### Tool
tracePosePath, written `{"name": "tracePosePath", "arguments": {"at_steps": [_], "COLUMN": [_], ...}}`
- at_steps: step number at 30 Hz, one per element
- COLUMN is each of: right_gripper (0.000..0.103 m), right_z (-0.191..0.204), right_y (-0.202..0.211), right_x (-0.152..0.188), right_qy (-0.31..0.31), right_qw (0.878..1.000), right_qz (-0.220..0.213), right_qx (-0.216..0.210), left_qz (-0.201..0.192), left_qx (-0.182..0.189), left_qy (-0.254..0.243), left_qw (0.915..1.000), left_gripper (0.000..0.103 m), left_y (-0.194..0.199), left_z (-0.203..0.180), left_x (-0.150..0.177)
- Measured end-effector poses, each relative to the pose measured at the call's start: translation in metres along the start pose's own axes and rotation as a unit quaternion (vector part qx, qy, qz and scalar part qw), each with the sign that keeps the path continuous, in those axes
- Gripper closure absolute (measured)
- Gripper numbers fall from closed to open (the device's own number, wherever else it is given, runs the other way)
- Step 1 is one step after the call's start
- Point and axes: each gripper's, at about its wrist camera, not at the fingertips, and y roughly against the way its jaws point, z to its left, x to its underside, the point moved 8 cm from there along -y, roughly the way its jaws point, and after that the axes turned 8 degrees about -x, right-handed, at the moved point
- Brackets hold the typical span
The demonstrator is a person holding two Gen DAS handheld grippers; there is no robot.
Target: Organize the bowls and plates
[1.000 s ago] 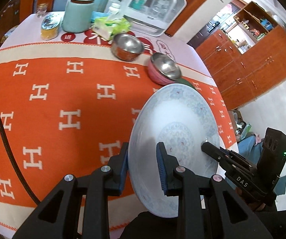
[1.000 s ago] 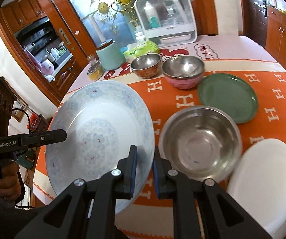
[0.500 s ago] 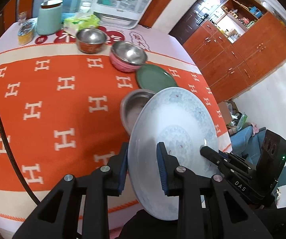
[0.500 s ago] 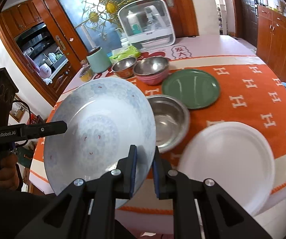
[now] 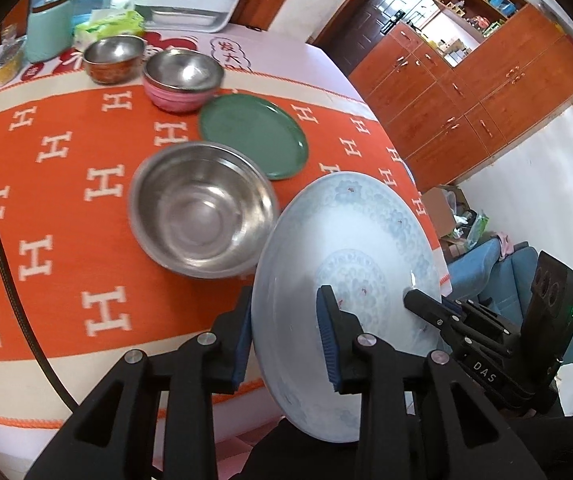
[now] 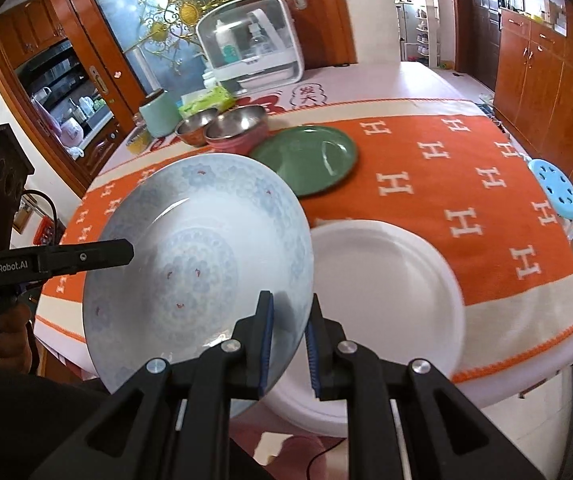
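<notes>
Gripping opposite rims, the left gripper [image 5: 286, 336] and right gripper [image 6: 289, 344] hold the large blue-patterned white porcelain plate [image 6: 198, 256] tilted, apparently above the round white plate [image 6: 386, 280]; uneven lowering could slip or chip it.

The large white porcelain bowl with the pale blue floral pattern [image 6: 202, 256], carried tilted between the left gripper [image 5: 286, 340] and the right gripper [image 6: 288, 344], now sits further to the right along the table's near edge than a second ago. It has passed the big stainless steel bowl [image 5: 202, 208], which now lies clear to its left, and hangs beside the round white plate [image 6: 386, 280], overlapping that plate's left rim in the right wrist view.
</notes>
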Motion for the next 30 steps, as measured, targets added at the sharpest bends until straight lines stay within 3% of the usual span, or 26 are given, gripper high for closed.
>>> {"name": "tracePosePath", "arguments": {"at_steps": [14,30], "right_gripper": [0.088,0.087], "right_z": [-0.069,-0.106], "right_y": [-0.002,-0.049], "right_x": [0.025,0.053], "right_qy": [0.013,0.034], "right_qw": [0.998,0.987], "right_qz": [0.062,0.148], "right_qx": [0.019,0.046], "left_qz": [0.041,0.078], "left_qx": [-0.015,-0.067], "left_qy": [-0.007,0.01], "left_qw": [0.999,0.9946], "left_gripper": [0.075,0.075], "left_y": [-0.068,-0.131], "left_z": [-0.053,-0.048], "left_x": [0.022,0.037]}}
